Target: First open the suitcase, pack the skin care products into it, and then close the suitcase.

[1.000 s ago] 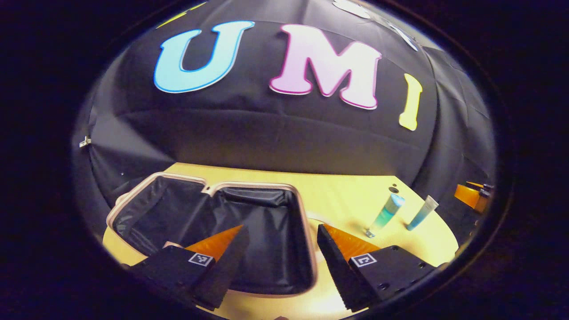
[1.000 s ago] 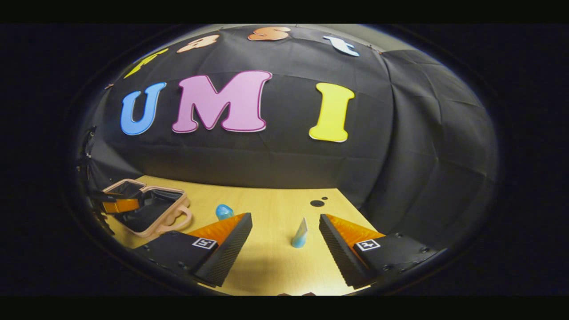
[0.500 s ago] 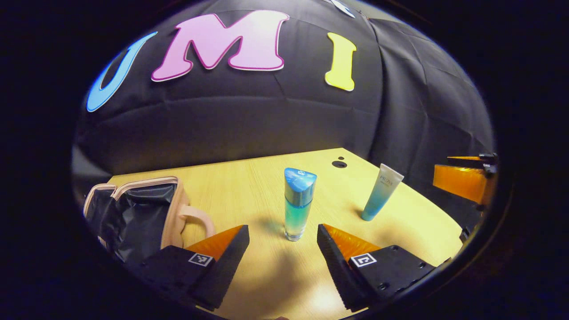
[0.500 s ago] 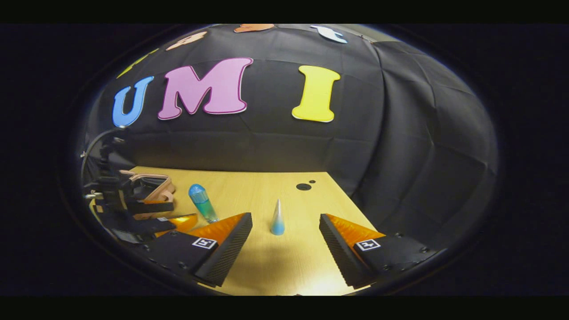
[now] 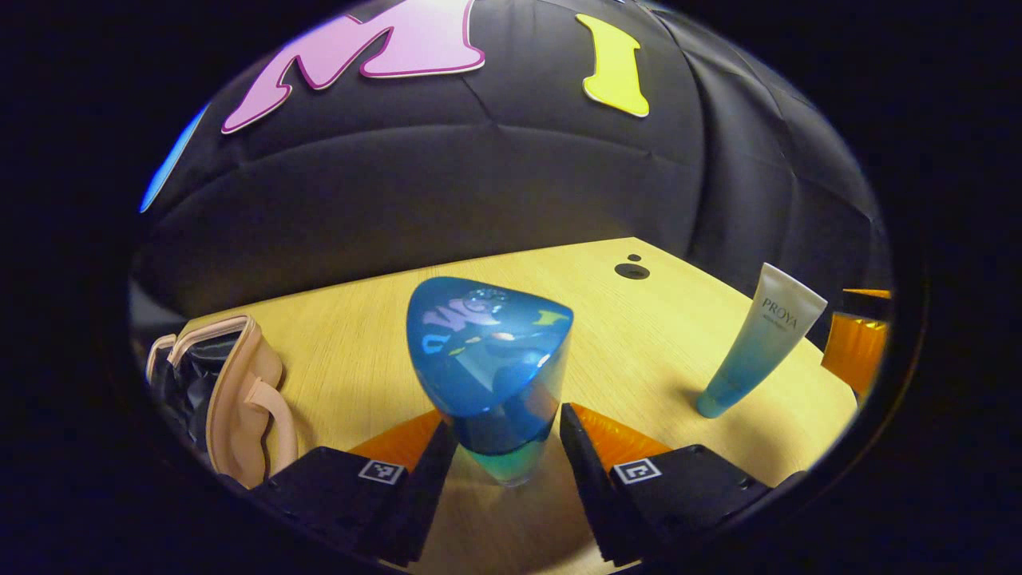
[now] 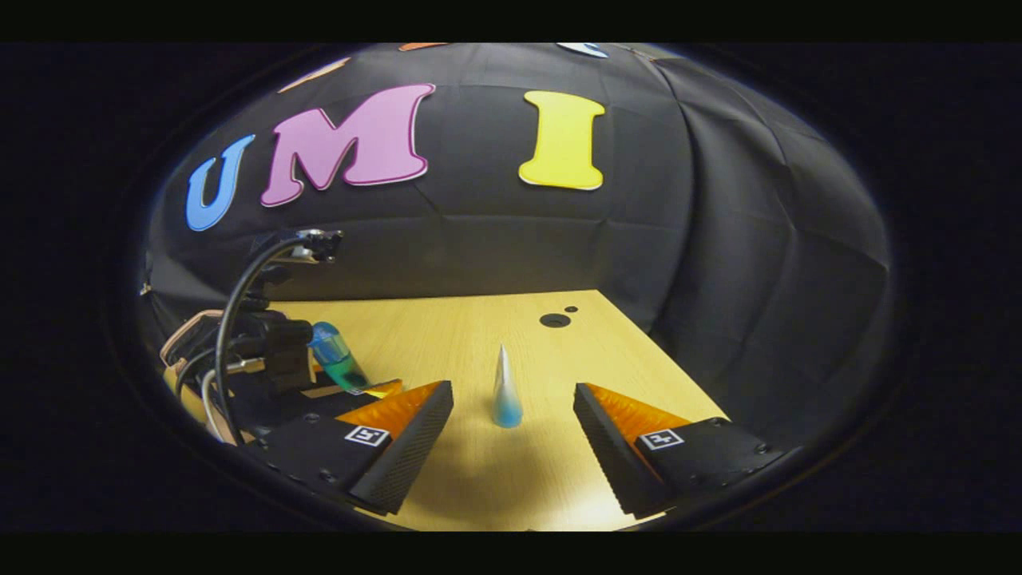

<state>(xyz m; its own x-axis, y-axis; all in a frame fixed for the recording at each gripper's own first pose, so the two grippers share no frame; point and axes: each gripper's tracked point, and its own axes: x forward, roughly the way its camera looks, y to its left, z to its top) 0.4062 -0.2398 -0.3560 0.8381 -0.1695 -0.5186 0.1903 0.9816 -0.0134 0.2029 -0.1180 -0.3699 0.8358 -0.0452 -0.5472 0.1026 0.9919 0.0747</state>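
A blue bottle (image 5: 487, 351) with a glossy blue cap stands upright on the wooden table (image 5: 359, 351), between the fingers of my left gripper (image 5: 507, 431). The fingers sit close to its sides, and the gripper is open. A white and blue tube (image 5: 762, 339) stands on its cap to the right. In the right gripper view this tube (image 6: 505, 391) stands just beyond my open right gripper (image 6: 512, 388), roughly centred on the gap. The pink suitcase (image 5: 239, 391) lies open at the left, showing its black lining. The bottle (image 6: 335, 361) also shows at the left of the right gripper view.
A round dark hole (image 5: 631, 271) marks the table near its far edge. Black cloth walls close in behind and to the right. My right gripper's body (image 5: 858, 351) shows beyond the tube. Cables of the left gripper (image 6: 239, 319) rise at the left of the right gripper view.
My left gripper swung away from the suitcase and moved in until the blue bottle stands between its fingers, which narrowed slightly. My right gripper drifted a little toward the tube.
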